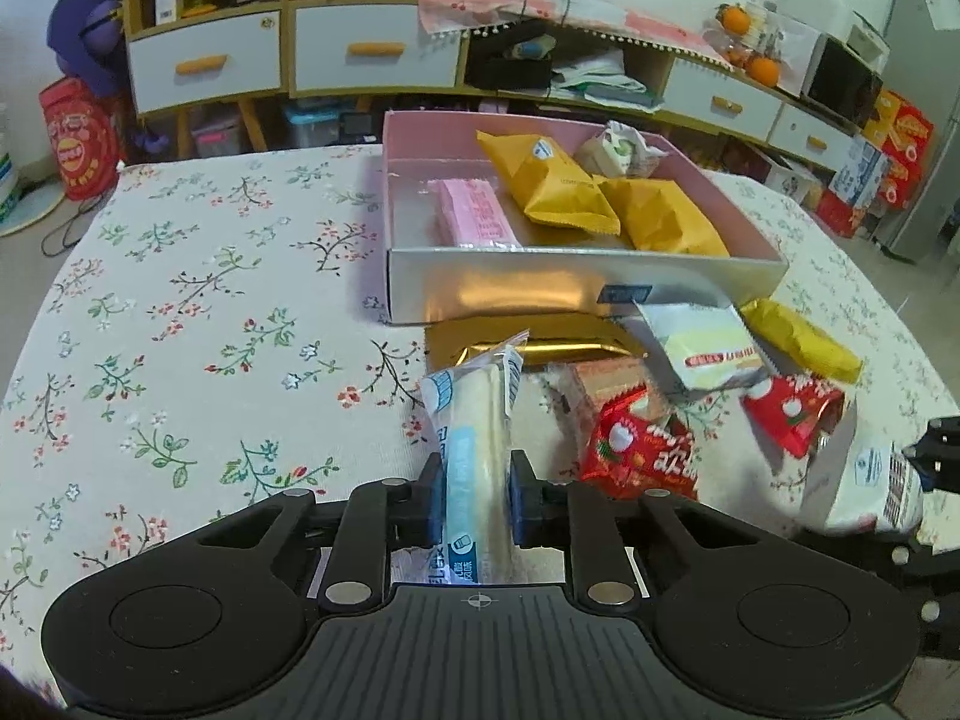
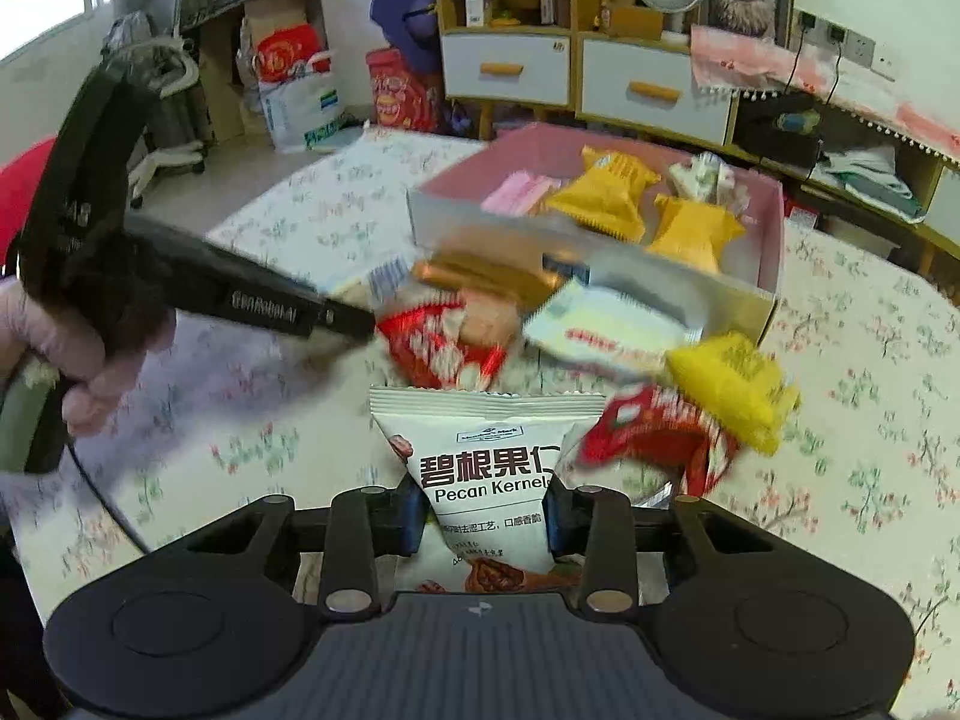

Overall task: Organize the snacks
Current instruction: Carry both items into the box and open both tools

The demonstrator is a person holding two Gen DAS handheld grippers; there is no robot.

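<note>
My left gripper is shut on a long clear-wrapped biscuit pack with blue print, held upright near the table's front. My right gripper is shut on a white pecan kernels packet; that packet also shows at the right edge of the left wrist view. Behind both stands a pink box holding yellow packets, a pink packet and a white-green one. Loose snacks lie in front of the box: red packets, a white-yellow packet and a yellow one.
A floral tablecloth covers the table. A person's hand holds the left gripper's black handle at the left of the right wrist view. Cabinets with white drawers and boxes stand beyond the table's far edge.
</note>
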